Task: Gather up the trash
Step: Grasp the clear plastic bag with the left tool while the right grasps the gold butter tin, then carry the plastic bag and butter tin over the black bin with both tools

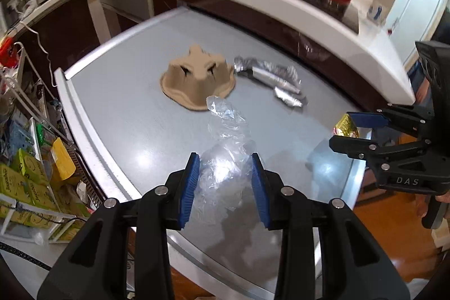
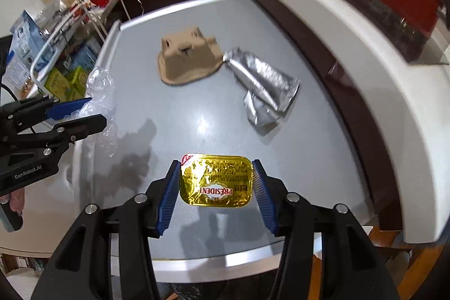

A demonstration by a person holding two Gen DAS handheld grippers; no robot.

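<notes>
Left gripper (image 1: 225, 182) pinching crumpled clear plastic wrap (image 1: 225, 159); right gripper (image 2: 216, 184) clamping gold President butter packet (image 2: 216, 180). Keep squeeze steady while carrying. Egg-carton piece (image 2: 187, 58), foil wrapper (image 2: 264, 83) left at 12 o'clock.

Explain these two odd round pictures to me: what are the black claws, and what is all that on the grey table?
No robot here: a person holds two hand-held grippers, each with a fisheye camera looking along its blue-padded jaws. The left gripper grips crumpled clear plastic wrap; the right gripper grips a gold President butter packet. Each picture also catches the other gripper at its side. On the grey table lie a cardboard egg-carton piece and crumpled silver foil packaging.
</notes>
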